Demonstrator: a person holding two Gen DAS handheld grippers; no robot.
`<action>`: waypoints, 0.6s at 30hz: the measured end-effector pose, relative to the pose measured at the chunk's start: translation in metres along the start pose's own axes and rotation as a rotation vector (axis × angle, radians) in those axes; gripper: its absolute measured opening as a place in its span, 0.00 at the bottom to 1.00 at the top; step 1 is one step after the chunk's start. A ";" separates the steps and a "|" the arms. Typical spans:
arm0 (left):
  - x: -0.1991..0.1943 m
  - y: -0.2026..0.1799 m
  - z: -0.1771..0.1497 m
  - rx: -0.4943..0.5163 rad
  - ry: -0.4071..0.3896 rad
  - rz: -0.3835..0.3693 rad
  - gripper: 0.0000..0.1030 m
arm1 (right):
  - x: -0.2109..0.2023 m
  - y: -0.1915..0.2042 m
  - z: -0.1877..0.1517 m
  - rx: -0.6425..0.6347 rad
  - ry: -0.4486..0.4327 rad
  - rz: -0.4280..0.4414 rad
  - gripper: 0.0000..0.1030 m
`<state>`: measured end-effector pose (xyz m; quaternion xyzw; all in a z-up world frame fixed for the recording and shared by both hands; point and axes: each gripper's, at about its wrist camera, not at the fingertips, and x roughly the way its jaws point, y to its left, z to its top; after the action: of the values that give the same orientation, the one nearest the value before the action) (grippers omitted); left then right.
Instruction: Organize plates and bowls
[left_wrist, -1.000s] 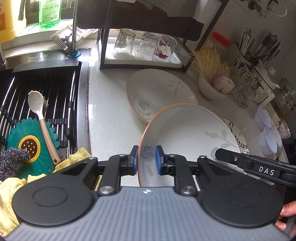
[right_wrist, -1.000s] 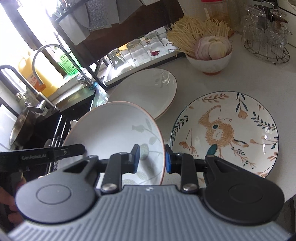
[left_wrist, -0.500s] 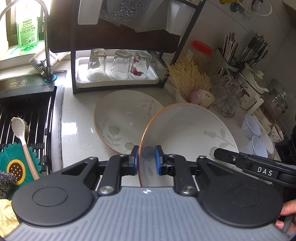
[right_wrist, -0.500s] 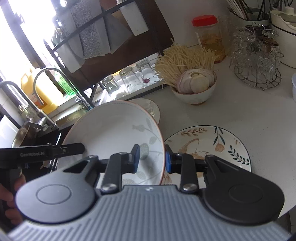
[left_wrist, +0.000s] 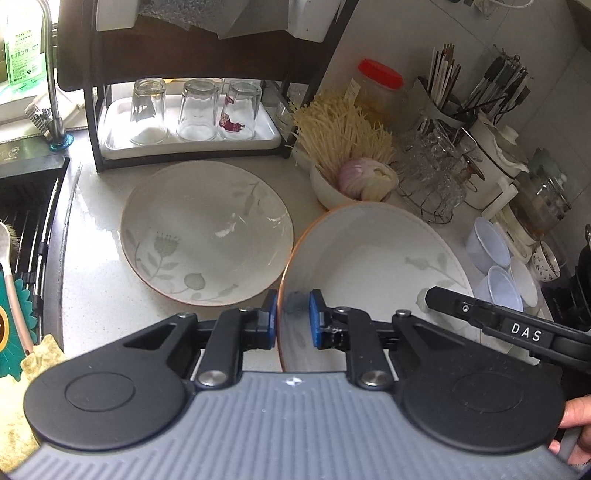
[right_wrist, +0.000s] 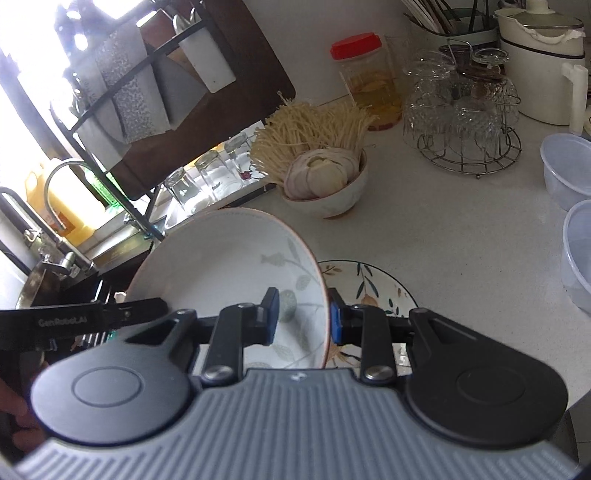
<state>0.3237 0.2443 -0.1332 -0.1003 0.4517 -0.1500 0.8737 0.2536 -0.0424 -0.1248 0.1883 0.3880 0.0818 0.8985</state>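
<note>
- Left gripper (left_wrist: 292, 318): closed on the left rim of the raised plate (left_wrist: 373, 280), one blue pad inside the rim and one outside. Pinching the edge leaves the plate's face free.
- Right gripper (right_wrist: 302, 318): clamped on the opposite rim of the same plate, again with a pad on each side. The two opposed holds probably keep the wide, shallow plate from tipping.
- Raised plate: white with a leaf print and an orange edge, carried clear of the table (left_wrist: 96, 295), tilted, between the matching plate and the patterned plate.
- Matching plate (left_wrist: 207, 232): lies flat on the table in front of the rack of upturned glasses (left_wrist: 192, 110). As the same design, it looks the likely base for a stack.
- Patterned plate (right_wrist: 369, 291): flat on the table, partly hidden behind the raised plate in the right wrist view.
- Food bowl (right_wrist: 332, 199): stands beyond the plates, filled with noodle-like strands and sliced onion, apart from the empty dishes.
</note>
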 end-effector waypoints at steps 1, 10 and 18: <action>0.003 -0.002 0.000 0.000 0.004 0.000 0.19 | 0.000 -0.004 0.001 -0.002 0.001 -0.001 0.30; 0.031 -0.018 -0.003 0.003 0.037 0.009 0.19 | 0.014 -0.028 0.004 -0.003 0.045 -0.026 0.30; 0.060 -0.018 -0.007 -0.036 0.094 0.010 0.19 | 0.029 -0.041 -0.001 -0.044 0.089 -0.060 0.30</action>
<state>0.3476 0.2064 -0.1776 -0.1068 0.4954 -0.1419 0.8503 0.2733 -0.0707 -0.1611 0.1530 0.4312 0.0717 0.8863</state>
